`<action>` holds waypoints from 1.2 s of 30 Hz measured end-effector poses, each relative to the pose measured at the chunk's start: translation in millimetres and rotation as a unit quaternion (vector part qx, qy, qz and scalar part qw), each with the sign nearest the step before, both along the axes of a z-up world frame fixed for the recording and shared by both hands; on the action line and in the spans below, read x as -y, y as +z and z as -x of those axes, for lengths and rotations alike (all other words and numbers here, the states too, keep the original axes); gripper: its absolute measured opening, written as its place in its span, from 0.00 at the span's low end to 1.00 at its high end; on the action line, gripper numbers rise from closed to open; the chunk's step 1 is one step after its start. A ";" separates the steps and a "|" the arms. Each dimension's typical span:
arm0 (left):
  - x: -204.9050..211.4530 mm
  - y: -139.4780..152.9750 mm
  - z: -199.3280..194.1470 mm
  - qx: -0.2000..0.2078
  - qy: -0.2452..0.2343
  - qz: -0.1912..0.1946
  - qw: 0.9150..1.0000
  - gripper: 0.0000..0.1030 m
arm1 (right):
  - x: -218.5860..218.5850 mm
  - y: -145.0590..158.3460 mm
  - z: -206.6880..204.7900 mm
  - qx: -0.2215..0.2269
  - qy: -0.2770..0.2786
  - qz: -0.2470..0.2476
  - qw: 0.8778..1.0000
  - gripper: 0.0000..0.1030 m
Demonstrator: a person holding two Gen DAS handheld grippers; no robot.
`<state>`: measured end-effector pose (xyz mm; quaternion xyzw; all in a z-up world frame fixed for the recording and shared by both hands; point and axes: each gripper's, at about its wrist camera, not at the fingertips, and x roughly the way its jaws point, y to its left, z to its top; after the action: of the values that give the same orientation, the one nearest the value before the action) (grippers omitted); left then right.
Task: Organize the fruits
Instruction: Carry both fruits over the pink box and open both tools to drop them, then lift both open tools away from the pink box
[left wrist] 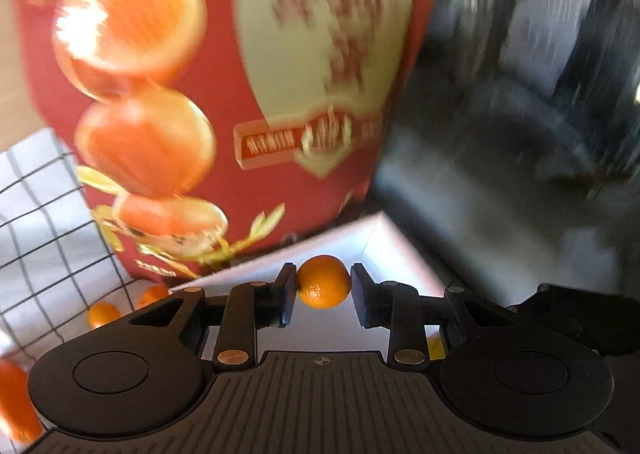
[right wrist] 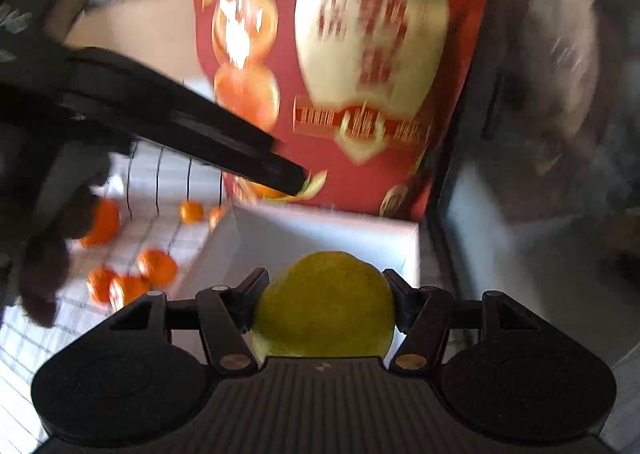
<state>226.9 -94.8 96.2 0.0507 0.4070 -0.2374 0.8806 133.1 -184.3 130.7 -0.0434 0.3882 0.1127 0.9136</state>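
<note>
Red box lid (right wrist: 352, 66) printed with oranges, upright at 12 o'clock behind white box (right wrist: 320, 230). Checked cloth (right wrist: 168, 182) at 9 o'clock, loose oranges (right wrist: 157, 266) on it. Right gripper (right wrist: 326, 294) clamped on yellow-green fruit (right wrist: 324, 306) over white box. Left gripper (left wrist: 324, 282) clamped on small orange (left wrist: 323, 281), above box corner.

Orange mandarin (left wrist: 323, 281), yellow-green pear (right wrist: 324, 304)
</note>
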 end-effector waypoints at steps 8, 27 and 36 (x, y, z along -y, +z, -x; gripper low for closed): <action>14.4 -46.6 -27.6 -0.032 0.003 -0.026 0.999 0.34 | -13.0 -64.0 -18.8 -0.057 0.028 0.025 0.998 0.60; -57.5 -1.8 25.4 0.050 0.068 0.063 0.994 0.34 | -24.7 -53.1 -12.2 -0.039 -0.018 0.063 0.997 0.71; -160.5 -9.6 122.4 0.067 0.138 0.065 0.986 0.34 | -39.3 -14.8 43.4 0.028 -0.058 0.046 0.997 0.78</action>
<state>104.5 65.8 86.5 -0.0477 0.3342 -0.1356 0.9315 89.8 -144.9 115.9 -0.0655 0.3695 0.0404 0.9261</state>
